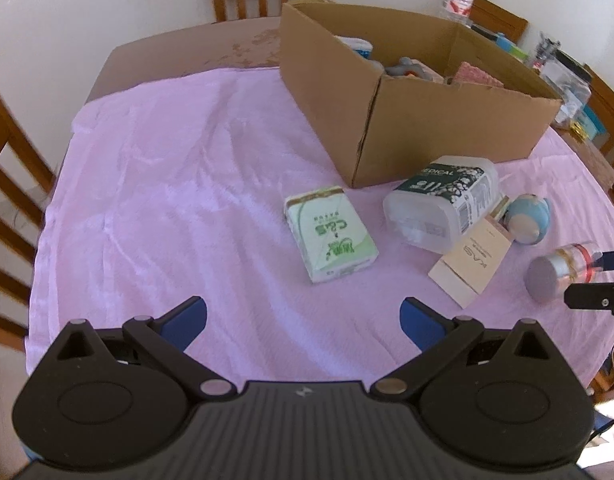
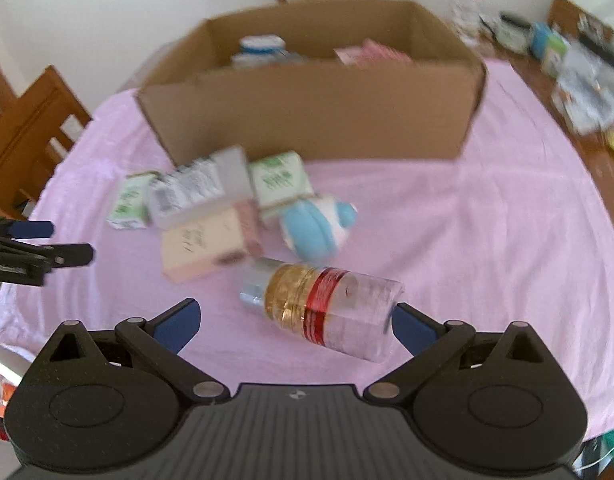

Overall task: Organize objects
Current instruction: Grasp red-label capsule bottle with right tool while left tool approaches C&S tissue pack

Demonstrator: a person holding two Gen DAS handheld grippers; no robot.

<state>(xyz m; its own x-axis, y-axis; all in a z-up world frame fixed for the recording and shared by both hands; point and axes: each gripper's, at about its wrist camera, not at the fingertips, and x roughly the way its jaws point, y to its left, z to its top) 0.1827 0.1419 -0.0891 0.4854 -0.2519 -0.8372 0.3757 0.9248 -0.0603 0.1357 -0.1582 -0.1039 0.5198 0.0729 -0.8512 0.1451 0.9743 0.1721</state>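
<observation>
Blue-tipped right gripper (image 2: 293, 322), fingers spread wide, flanks the lying jar (image 2: 323, 306).

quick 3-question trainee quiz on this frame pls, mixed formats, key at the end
1. True or false: the clear jar with the red band stands upright on the pink cloth.
2. Which item lies nearest the right gripper? A) green tissue pack B) clear jar C) blue plush toy
3. Fill in: the cardboard box is ____ (open or closed) on top.

Key
1. False; it lies on its side.
2. B; it lies between the open jaws.
3. Open; a few items show inside.

The left gripper is open over bare cloth.
</observation>
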